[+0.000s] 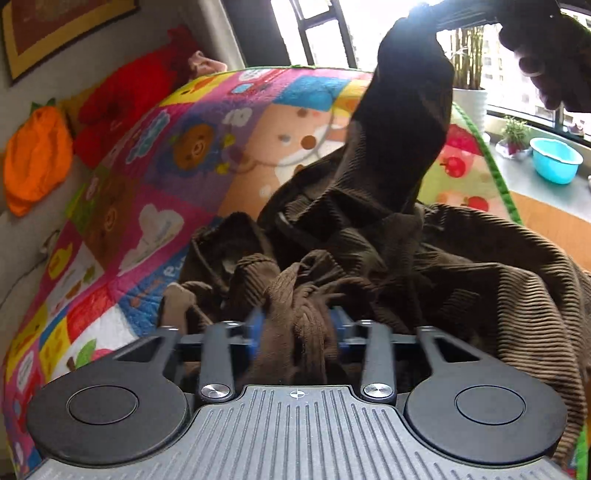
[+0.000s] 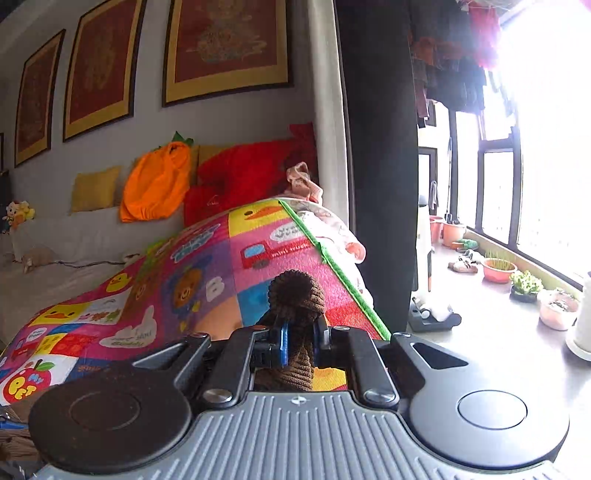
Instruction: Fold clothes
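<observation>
A brown corduroy garment (image 1: 461, 266) lies bunched on a colourful patchwork quilt (image 1: 155, 192). My left gripper (image 1: 297, 325) is shut on a gathered fold of it, the cloth squeezed between the blue pads (image 1: 257, 328). At the top right of the left wrist view my right gripper (image 1: 465, 14), held by a hand (image 1: 546, 62), lifts a long strip of the same garment. In the right wrist view my right gripper (image 2: 301, 336) is shut on that brown corduroy garment (image 2: 297, 295), a rounded bunch sticking out past the fingertips.
The quilt (image 2: 177, 280) covers a raised surface. Behind it are an orange cushion (image 2: 157, 184), a red cushion (image 2: 240, 173) and framed pictures (image 2: 225, 48). A window ledge (image 2: 491, 332) holds plant pots (image 2: 498, 269); a turquoise bowl (image 1: 556, 160) sits there too.
</observation>
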Available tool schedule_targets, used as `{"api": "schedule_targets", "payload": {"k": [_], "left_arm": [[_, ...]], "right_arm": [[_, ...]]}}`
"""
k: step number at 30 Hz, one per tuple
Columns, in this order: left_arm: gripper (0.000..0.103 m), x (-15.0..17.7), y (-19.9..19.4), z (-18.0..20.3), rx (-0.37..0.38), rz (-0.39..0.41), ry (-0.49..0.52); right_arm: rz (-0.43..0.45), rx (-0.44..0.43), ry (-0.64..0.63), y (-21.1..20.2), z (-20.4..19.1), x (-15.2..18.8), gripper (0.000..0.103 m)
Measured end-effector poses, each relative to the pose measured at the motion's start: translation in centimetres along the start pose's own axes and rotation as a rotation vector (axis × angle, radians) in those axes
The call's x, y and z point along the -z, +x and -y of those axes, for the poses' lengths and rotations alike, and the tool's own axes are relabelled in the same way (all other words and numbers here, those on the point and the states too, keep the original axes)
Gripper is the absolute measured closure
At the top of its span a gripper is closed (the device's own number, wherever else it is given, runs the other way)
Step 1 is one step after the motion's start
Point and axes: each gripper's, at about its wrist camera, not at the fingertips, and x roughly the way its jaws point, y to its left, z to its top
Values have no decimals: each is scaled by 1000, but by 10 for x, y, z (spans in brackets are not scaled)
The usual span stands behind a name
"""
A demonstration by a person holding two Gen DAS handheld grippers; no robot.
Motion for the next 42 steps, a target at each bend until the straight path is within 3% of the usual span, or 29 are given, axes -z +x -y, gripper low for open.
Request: {"api": "schedule_targets", "payload": {"k": [2,6,10,14,19,23,26,27,28,30,32,34,36,39,42], "left_arm": [[85,1,-17,-30,-63,40,-49],[87,12,-60,-113,-328,126,-168],[88,38,-79,-198,-569,105,-302],[88,71,-73,-246,-660,49,-406],[88,120,-48,-271,-661,-43,-551],[83,151,-49,-278,-578,-83,-678],[67,164,-70,-280,-459,-90,-784],[55,170,-83,-280,-403,-77,-835],[44,173,-95,-278,-353,-57,-881],[40,169,-118,-269,-275,-10,-930],[33,153,-132,-256,-204,44,-915],[21,125,-130,-244,-124,102,-873],[17,100,-118,-233,-14,144,-852],[17,71,-71,-221,199,140,-891],[18,62,-24,-213,257,82,-936]], "right_arm": [[-5,2,-6,1,0,3,92],[7,6,-30,5,-7,-6,92],[23,12,-43,20,-21,-21,92],[25,18,-54,36,-32,-24,92],[-56,113,-156,78,-38,-1,92],[-173,182,-206,108,-29,22,92],[-196,181,-151,92,-11,20,78],[-203,180,-132,87,-5,19,65],[-210,179,-113,81,1,18,58],[-187,177,-59,61,11,11,57],[-134,144,-75,38,3,0,57],[-97,60,-104,23,-20,-9,57],[-128,-109,-82,27,-51,-14,57],[-238,-368,9,58,-103,-6,57],[-382,-523,107,107,-155,17,57]]}}
